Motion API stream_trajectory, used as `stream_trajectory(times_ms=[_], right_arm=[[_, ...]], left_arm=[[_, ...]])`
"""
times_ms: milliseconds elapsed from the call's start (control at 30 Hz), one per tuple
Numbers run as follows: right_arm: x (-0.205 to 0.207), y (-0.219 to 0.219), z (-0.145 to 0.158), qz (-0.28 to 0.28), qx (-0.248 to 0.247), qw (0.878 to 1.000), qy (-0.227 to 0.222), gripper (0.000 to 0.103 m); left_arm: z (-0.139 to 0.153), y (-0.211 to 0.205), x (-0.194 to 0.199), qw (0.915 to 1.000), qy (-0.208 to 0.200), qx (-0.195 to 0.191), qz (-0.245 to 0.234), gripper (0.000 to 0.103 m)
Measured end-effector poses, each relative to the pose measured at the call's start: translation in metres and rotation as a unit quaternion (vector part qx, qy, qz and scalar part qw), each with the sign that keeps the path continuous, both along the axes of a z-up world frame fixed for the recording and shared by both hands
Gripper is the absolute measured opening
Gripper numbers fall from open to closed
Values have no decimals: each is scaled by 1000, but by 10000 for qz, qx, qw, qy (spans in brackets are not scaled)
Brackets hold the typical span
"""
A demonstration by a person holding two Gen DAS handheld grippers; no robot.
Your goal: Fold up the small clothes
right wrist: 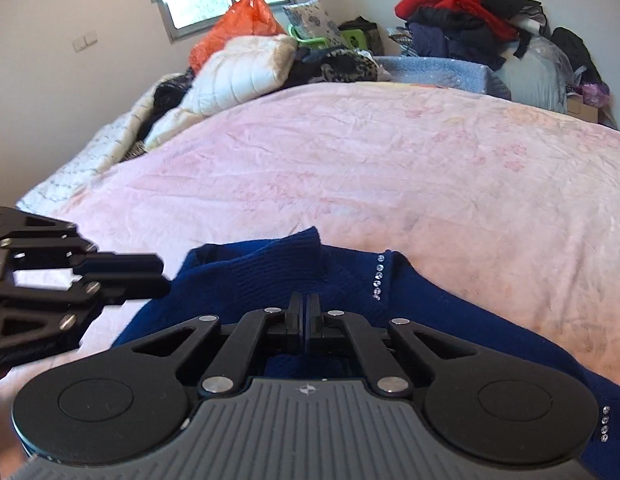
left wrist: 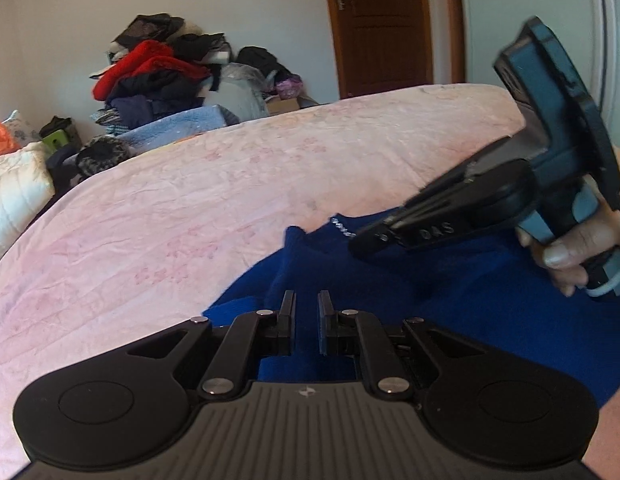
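While the big pink bed is lying wide under everything, a blue top is sitting on its near edge, close to the person. It is lying across the bed from side to side, with its neck part poking up toward the far side and a row of shiny dots running down one fold. Far off, a heap of clothes is waiting by the wall.

Both tongs are pointing down over the top. The right tongs are sitting right over the middle, just behind the neck part, and are squeezing almost fully closed with blue cloth showing between the tips; I think they are pinching a fold. The left tongs are hanging over the left side with a thin gap between the tips. Blue is showing in the gap, but a hold is not clear.

The right hand is nearer the neck part, so it is likely leading the fold.
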State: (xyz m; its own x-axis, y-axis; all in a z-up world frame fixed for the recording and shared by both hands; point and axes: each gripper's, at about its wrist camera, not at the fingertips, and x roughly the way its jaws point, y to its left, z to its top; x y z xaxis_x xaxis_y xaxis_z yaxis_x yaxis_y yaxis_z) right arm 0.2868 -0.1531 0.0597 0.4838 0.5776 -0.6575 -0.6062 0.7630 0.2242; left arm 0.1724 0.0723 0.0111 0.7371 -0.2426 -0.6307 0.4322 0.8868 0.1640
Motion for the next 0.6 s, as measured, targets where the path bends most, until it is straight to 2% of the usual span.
stream_trajectory(times_ms=[67, 100, 133, 200, 267, 333, 500, 600], right_arm=[[-3, -8, 2, -271, -125, 9995, -141, 32], [-8, -17, 4, -384, -155, 9988, -253, 50], [-16, -26, 7, -474, -229, 9978, -393, 59], [-33, -47, 14, -655, -469, 9942, -717, 64], [-48, -74, 18, -896, -675, 9891, -951, 66], [-59, -102, 20, -1201, -757, 9847, -1006, 74], [-70, -174, 12, -2043, -501, 9751, -703, 78], [-71, -206, 2, -2425, 51, 9698, -270, 78]], left_arm=[[-8, -15, -2, 9992, -84, 261, -282, 10], [-12, -22, -1, 9984, -149, 432, -339, 10], [-17, -28, 2, 9974, -190, 596, -345, 11], [-26, -37, 12, 9964, -217, 772, -276, 15], [-34, -37, 26, 9971, -121, 714, -220, 18], [-40, -35, 41, 9982, 102, 568, -185, 19], [-48, -29, 56, 9989, 140, 445, -67, 26], [-52, -30, 54, 9990, 7, 433, -56, 30]])
